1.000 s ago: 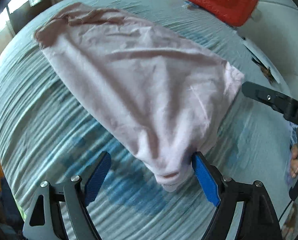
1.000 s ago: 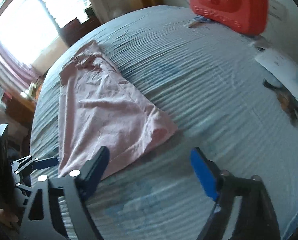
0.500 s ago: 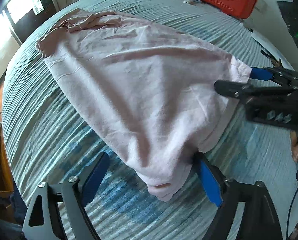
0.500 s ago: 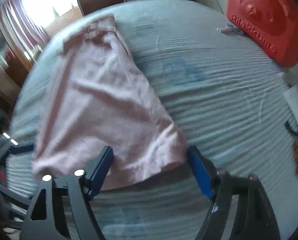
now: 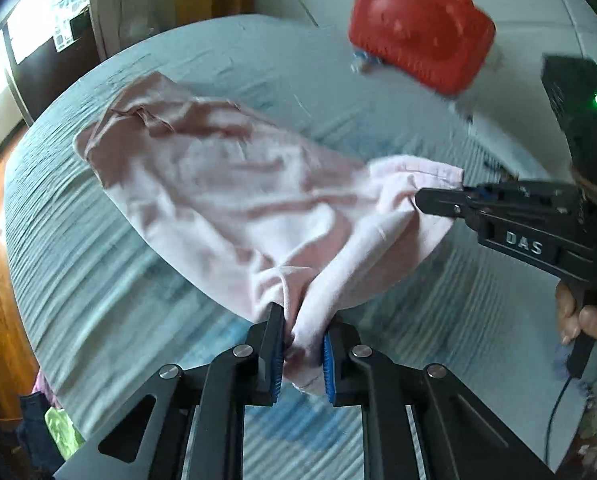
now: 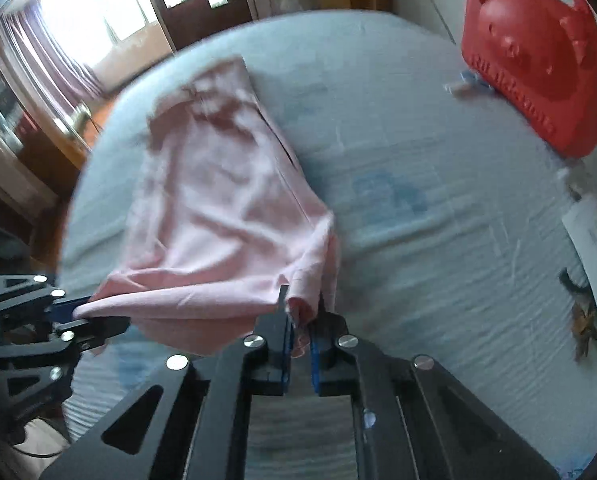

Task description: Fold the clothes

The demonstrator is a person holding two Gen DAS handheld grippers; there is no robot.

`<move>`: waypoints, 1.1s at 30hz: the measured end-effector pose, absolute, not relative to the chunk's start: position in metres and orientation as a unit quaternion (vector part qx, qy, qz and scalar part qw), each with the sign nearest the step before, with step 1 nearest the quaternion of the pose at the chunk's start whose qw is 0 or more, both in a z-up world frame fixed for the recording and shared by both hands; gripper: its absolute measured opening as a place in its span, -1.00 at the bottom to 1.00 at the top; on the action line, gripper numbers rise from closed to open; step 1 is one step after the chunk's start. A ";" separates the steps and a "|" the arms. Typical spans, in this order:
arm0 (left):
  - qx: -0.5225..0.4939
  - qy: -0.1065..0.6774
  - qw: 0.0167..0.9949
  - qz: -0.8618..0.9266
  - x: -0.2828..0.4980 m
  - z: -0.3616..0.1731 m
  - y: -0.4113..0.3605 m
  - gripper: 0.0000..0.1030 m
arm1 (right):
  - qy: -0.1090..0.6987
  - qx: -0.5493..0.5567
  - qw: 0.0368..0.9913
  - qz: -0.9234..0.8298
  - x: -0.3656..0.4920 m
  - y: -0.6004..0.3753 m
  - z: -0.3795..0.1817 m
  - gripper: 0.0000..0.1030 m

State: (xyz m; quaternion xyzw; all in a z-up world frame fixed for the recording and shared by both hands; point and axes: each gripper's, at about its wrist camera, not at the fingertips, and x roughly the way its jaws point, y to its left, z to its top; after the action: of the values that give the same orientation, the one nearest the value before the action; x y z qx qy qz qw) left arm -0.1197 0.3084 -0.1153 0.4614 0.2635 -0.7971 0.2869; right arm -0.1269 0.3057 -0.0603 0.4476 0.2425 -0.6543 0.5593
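Observation:
A pale pink garment point(image 5: 226, 196) lies on a light blue bed point(image 5: 98, 280), its near edge lifted. My left gripper point(image 5: 300, 344) is shut on the garment's near corner, bunched between the blue pads. My right gripper point(image 6: 300, 330) is shut on the other near corner of the garment point(image 6: 218, 208). In the left wrist view the right gripper point(image 5: 438, 200) comes in from the right and pinches the cloth's right corner. In the right wrist view the left gripper point(image 6: 80, 316) holds the left corner. The far end of the garment rests on the bed.
A red plastic basket point(image 5: 418, 24) stands at the far right of the bed, also in the right wrist view point(image 6: 538, 60). A white paper point(image 6: 590, 264) and a small dark object point(image 6: 582, 312) lie at the right. Wooden furniture and windows are at the left.
Both grippers have closed on the garment's near corners and lifted that edge off the bed. The right gripper moved in to the cloth's right corner.

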 end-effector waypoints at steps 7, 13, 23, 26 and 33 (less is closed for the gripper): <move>0.417 0.291 0.287 -0.812 -0.089 -0.085 0.233 -0.70 | 0.206 0.432 0.581 -0.658 -0.116 0.240 -0.026 -0.85; 0.406 0.324 0.272 -0.810 -0.067 -0.084 0.125 -0.70 | 0.183 0.429 0.590 -0.658 -0.115 0.133 -0.005 -0.85; 0.439 0.359 0.266 -0.780 -0.051 -0.128 -0.038 -0.68 | 0.219 0.472 0.582 -0.625 -0.117 -0.055 -0.052 -0.85; 0.447 0.364 0.266 -0.772 -0.050 -0.137 -0.063 -0.48 | 0.208 0.503 0.579 -0.607 -0.121 -0.082 -0.073 -0.82; 0.433 0.316 0.314 -0.784 -0.026 -0.117 -0.081 0.75 | 0.183 0.497 0.566 -0.631 -0.132 -0.080 -0.066 0.62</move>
State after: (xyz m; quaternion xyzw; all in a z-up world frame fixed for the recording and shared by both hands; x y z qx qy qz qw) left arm -0.0257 -0.0812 -0.1171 0.4331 0.3157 -0.7838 0.3138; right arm -0.1317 -0.0802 -0.0665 0.4970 0.1829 -0.6314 0.5664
